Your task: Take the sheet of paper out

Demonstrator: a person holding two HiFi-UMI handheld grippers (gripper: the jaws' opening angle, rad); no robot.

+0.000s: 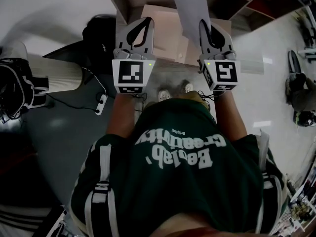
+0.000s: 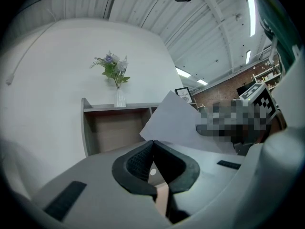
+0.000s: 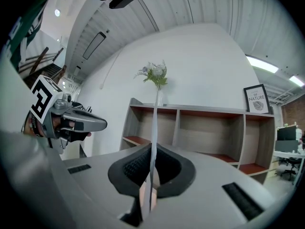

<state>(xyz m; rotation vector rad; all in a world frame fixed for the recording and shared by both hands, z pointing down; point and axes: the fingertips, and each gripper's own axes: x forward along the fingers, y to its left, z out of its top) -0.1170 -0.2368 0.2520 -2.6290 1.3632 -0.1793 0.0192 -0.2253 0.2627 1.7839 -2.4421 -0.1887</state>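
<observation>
On the left, we hold our left gripper point(image 2: 152, 146) up with its fingers pressed together and nothing between them. Behind it stands a wooden shelf unit point(image 2: 119, 128) with a vase of flowers point(image 2: 116, 75) on top. On the right, our right gripper point(image 3: 153, 149) is clamped on the bottom edge of the sheet of paper point(image 1: 190, 6), which stands upright, apparently free of the shelf.

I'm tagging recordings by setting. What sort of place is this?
Probably an office-like indoor room: an open shelf unit, a vase of flowers on top of it, a framed print, and a desk with an office chair.
</observation>
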